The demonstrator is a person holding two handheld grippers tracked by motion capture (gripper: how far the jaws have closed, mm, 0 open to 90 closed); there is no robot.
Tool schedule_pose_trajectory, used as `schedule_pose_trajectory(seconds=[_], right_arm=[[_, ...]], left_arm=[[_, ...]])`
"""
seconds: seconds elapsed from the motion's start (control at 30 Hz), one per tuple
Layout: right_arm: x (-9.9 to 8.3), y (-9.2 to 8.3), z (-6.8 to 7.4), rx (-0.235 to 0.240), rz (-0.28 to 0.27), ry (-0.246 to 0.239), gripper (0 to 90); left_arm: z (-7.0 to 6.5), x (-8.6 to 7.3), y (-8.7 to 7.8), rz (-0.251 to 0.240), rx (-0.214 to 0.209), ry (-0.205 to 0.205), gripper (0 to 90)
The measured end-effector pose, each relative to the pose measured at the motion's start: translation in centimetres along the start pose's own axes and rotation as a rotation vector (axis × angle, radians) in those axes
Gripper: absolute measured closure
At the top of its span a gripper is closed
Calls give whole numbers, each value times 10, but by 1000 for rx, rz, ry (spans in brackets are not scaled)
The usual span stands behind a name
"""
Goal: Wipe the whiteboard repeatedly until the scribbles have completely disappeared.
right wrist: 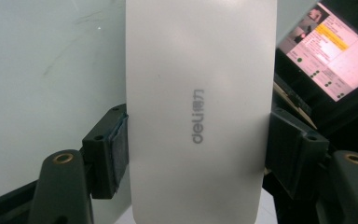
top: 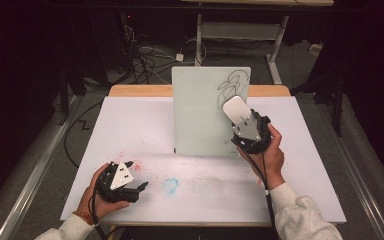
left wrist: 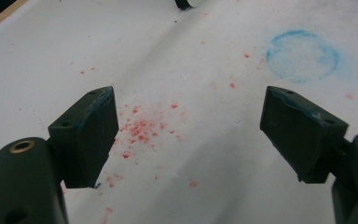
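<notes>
Your right gripper (top: 236, 114) pinches the white eraser (right wrist: 200, 112) against the whiteboard (top: 200, 115) just below the black scribble (top: 234, 84), which is not yet wiped, while your left gripper (left wrist: 184, 135) rests spread wide, well left of the board

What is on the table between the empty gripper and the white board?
Between the left gripper and the whiteboard, the high view shows red crumbs on the table sheet.

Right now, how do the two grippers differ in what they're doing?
The right gripper is shut on a white eraser, held up at the upright whiteboard; the left gripper is open with nothing between its jaws. The right is raised; the left sits low over the white table, above red specks. Both have black jaws.
</notes>
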State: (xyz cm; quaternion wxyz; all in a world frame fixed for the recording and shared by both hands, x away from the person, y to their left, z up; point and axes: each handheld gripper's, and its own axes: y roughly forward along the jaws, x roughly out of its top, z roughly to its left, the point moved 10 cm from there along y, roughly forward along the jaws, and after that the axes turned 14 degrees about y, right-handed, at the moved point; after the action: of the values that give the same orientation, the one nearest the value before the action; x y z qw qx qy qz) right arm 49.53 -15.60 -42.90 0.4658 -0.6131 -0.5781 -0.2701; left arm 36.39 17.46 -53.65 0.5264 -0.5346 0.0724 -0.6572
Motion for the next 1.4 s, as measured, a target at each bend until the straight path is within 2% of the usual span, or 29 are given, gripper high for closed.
schedule_pose_trajectory(seconds=[0.1, 0.17, 0.33, 0.37, 0.43, 0.6, 0.73, 0.93, 1.0, 1.1, 1.2, 1.3, 1.4], right_arm=[[-7, 0, 14, 40, 9, -38, 310], [-14, -1, 28, 70, 21, -91, 310], [-44, -4, 58, 116, 76, -267, 310], [-50, -4, 62, 109, 84, -315, 310], [-60, -5, 66, 70, 92, -419, 310], [-80, -8, 62, 68, 131, -513, 310], [-95, -10, 46, 50, 162, -549, 310], [-108, -14, 19, 19, 211, -523, 310], [-107, -13, 18, 19, 195, -522, 310], [-105, -13, 23, 14, 190, -527, 310], [-101, -11, 35, 24, 168, -534, 310], [-94, -9, 53, 21, 144, -574, 310], [-85, -7, 76, 38, 120, -579, 310]], left_arm=[[0, 0, 0, 0, 0, 2, 188], [-1, 0, 0, 0, -1, 1, 188], [-1, 0, 0, 0, -2, 1, 188], [-1, 0, 0, -1, -2, 0, 188], [-1, 0, 0, 2, -1, 3, 188], [0, 0, -1, -2, 0, -2, 188], [0, 0, -1, -3, 1, -5, 188], [0, 0, -1, 1, 2, -1, 188], [0, 0, 0, 2, 2, 1, 188], [0, 1, -1, 0, 3, 0, 188], [0, 0, 0, 3, 2, -1, 188], [-1, 0, 1, 1, -1, 0, 188], [-1, 1, 1, 0, -1, -1, 188]])
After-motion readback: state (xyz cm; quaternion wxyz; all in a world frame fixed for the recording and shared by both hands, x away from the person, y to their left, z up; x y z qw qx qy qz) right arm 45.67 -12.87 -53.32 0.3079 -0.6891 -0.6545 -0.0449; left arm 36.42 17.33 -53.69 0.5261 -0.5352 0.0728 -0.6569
